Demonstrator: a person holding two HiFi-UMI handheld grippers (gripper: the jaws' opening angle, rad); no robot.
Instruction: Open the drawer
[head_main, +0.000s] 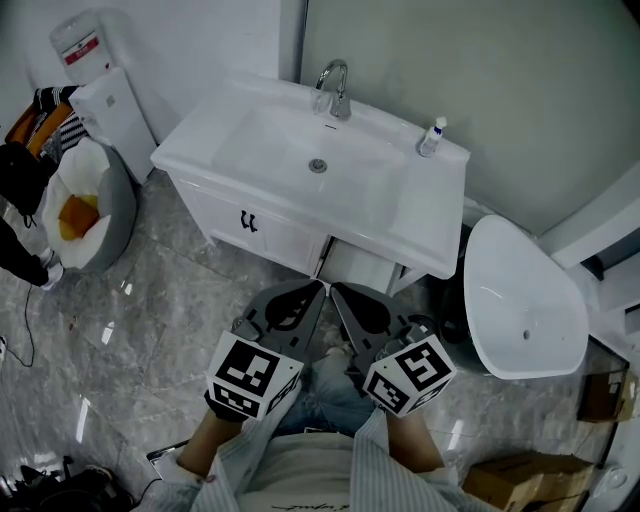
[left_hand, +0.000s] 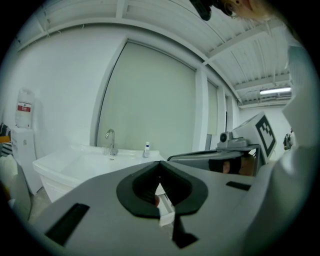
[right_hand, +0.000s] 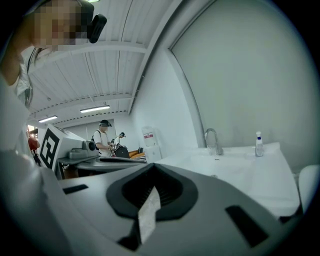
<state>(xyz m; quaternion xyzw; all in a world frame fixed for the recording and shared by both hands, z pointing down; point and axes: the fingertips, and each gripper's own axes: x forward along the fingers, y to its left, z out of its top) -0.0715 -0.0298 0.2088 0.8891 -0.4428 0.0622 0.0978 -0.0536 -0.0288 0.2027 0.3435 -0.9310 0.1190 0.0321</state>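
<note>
A white vanity (head_main: 420, 215) with a sink stands against the wall. Its cabinet front (head_main: 285, 238) carries a small black handle (head_main: 248, 222) and looks closed. Both grippers hang side by side in front of it, pointing at the cabinet, apart from it and right of the handle. My left gripper (head_main: 317, 289) is shut with nothing between its jaws, and its tip (left_hand: 161, 165) shows closed in the left gripper view. Beside it, my right gripper (head_main: 336, 289) is also shut and empty, with its closed tip (right_hand: 152, 168) in the right gripper view. The sink top (left_hand: 85, 162) lies ahead.
A faucet (head_main: 335, 90) and a soap bottle (head_main: 430, 138) stand on the vanity. To the right is a white toilet (head_main: 520, 300); to the left a water dispenser (head_main: 112, 108) and a grey round seat (head_main: 112, 215). A cardboard box (head_main: 520, 480) lies at bottom right. People (right_hand: 102, 137) stand far behind.
</note>
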